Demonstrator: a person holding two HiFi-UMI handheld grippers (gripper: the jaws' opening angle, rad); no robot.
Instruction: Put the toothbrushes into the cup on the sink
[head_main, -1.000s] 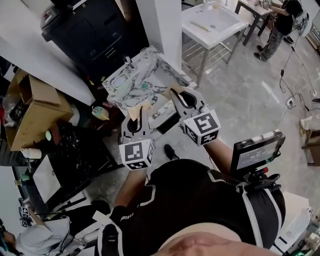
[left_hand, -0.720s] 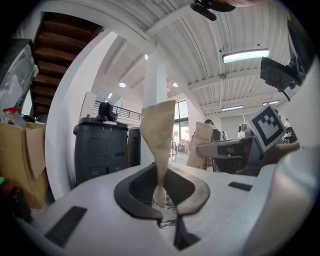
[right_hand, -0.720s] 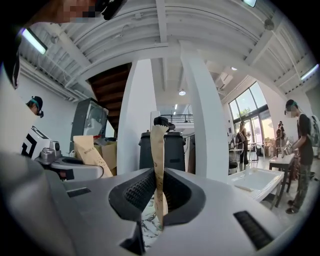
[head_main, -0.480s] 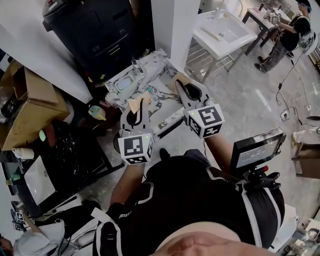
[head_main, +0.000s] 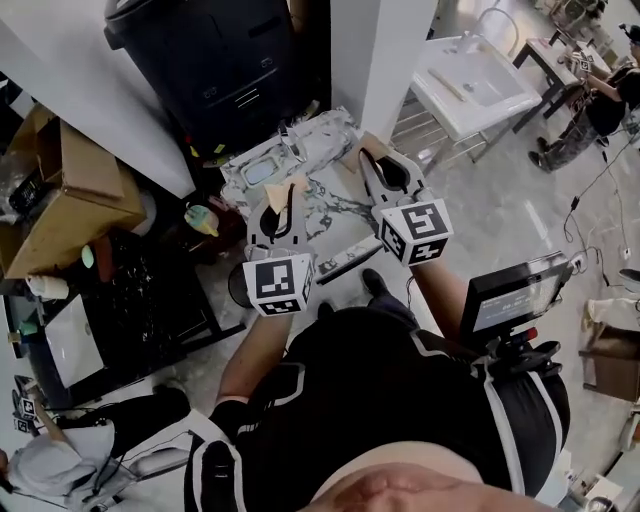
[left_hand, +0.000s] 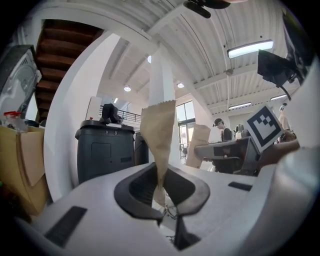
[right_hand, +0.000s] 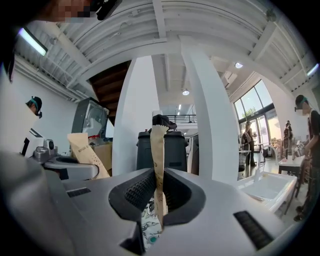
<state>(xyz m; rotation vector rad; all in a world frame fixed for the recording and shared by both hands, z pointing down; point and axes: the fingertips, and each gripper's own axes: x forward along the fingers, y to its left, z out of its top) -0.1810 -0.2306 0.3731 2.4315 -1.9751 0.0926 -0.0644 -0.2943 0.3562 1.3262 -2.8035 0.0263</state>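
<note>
Left gripper (left_hand: 161, 182) and right gripper (right_hand: 159, 181) each clamp a packet (right_hand: 158, 145), jaws nearly together. Grip firmly and stay level toward the sink (head_main: 325, 135) at 12 o'clock.

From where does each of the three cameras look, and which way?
Head view: on the person's head, facing steeply down at the marbled sink; shows torso, forearms, left gripper, right gripper.
Left gripper view: on the left gripper, facing level along jaws shut on a paper packet, toward a black bin; the right gripper's cube shows at right.
Right gripper view: on the right gripper, facing level along jaws shut on a second paper packet; left gripper at left.
Shared: all three show the black bin.
</note>
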